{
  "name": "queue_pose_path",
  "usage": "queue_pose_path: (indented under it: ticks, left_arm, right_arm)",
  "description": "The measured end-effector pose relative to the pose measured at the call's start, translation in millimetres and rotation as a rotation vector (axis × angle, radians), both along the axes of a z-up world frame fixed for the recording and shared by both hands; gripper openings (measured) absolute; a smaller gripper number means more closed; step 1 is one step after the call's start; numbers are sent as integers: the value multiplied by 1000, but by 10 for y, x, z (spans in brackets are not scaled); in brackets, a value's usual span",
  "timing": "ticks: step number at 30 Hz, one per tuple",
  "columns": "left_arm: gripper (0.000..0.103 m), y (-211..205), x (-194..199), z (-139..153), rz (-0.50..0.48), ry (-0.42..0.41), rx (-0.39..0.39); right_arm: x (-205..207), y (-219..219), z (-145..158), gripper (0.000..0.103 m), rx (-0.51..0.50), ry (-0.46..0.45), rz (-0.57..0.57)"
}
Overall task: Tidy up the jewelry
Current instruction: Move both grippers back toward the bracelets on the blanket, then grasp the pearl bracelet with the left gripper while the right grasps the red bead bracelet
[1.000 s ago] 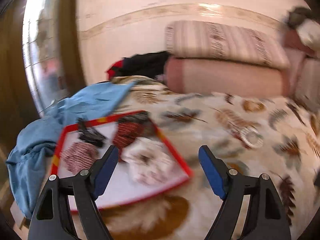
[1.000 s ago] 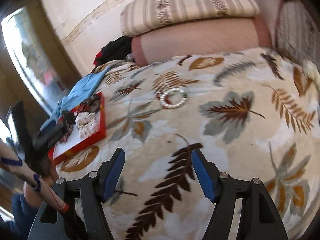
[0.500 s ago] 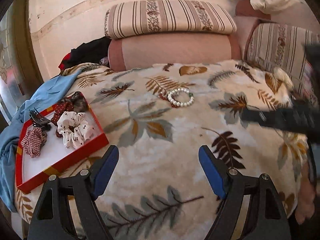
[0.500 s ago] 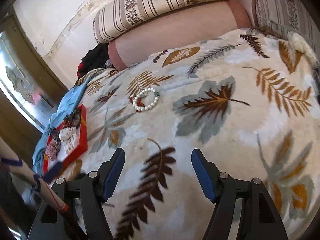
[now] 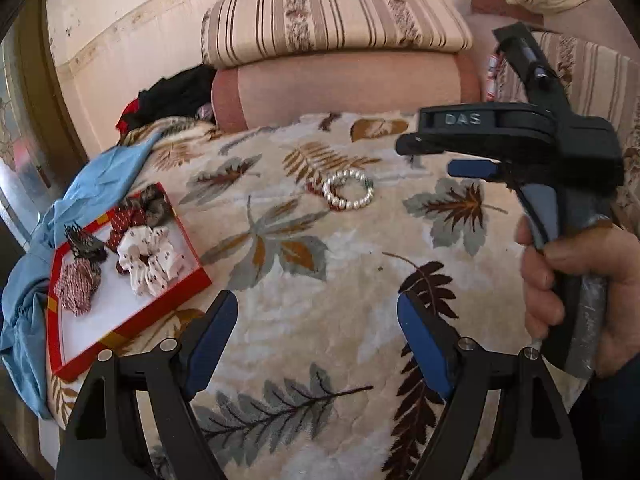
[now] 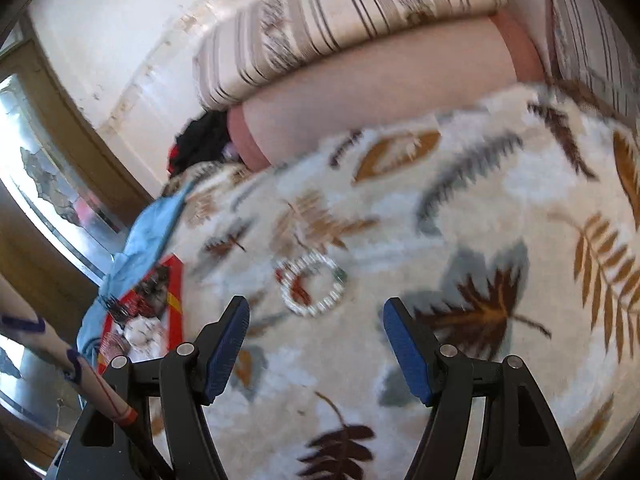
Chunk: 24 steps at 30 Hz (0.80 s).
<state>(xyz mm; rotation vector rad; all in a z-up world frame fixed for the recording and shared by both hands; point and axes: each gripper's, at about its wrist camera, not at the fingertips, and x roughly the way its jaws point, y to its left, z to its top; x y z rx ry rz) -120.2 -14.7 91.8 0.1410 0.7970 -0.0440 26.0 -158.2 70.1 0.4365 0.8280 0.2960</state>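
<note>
Your left tool (image 5: 316,340) is spread wide with nothing between its blue pads (image 5: 214,334), hanging low over the leaf-patterned blanket (image 5: 304,332) on the bed. Your right tool (image 6: 316,344) is likewise released and empty; in the left wrist view it shows from the side (image 5: 428,156), gripped by your right hand (image 5: 580,292), its tips reaching in from the right above the blanket.

Just ahead of the right tool, slightly left of its centre line, lies the pearl bracelet (image 6: 314,290), flat on the blanket and touching neither pad. In the left wrist view the same bracelet (image 5: 348,195) sits further up the bed, near the right tool's tips, with a small dark red piece (image 5: 314,189) against its left edge.

To your left lies the red-rimmed tray (image 5: 188,294), well apart from the bracelet. In it are a white patterned scrunchie (image 5: 150,258), a red checked scrunchie (image 5: 76,284), a dark claw clip (image 5: 84,244) and a red dotted piece (image 5: 126,218). A blue cloth (image 5: 36,280) bunches along the tray's far side. At the head of the bed a striped cushion (image 5: 332,20) rests on a pink bolster (image 5: 348,88).
</note>
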Motion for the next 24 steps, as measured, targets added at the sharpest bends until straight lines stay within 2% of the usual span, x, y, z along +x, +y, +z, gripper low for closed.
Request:
queue_pose_path:
  ticks: [3,5,9,13,20,21,24]
  left_arm:
    - [81,-44,85,-82,10,44,-65]
    - [81,-66,150,-143,6,64,-75]
    - [81,72,334,-146,31,91,-121]
    - [81,325,613,-57,73,92,-179]
    - [81,456,1187,-140,125,120,-145]
    - [80,446,1254,-162,122,129,-148]
    - [66,323,1544,-269,92,182,-192]
  right_arm:
    - [-41,-143,-16,74,-18,3,-11]
    - [-99,-245,38,74,-18,-5,-24]
    - [-160,-453,112,74,61,-22,-52]
    - [-126,-572,81,74,127,6,-71]
    - [-125,-626,79,74,192,24,-56]
    - [-125,-652,85,74,199,22,-62]
    - [-110,-741,78,74,222,27,-84]
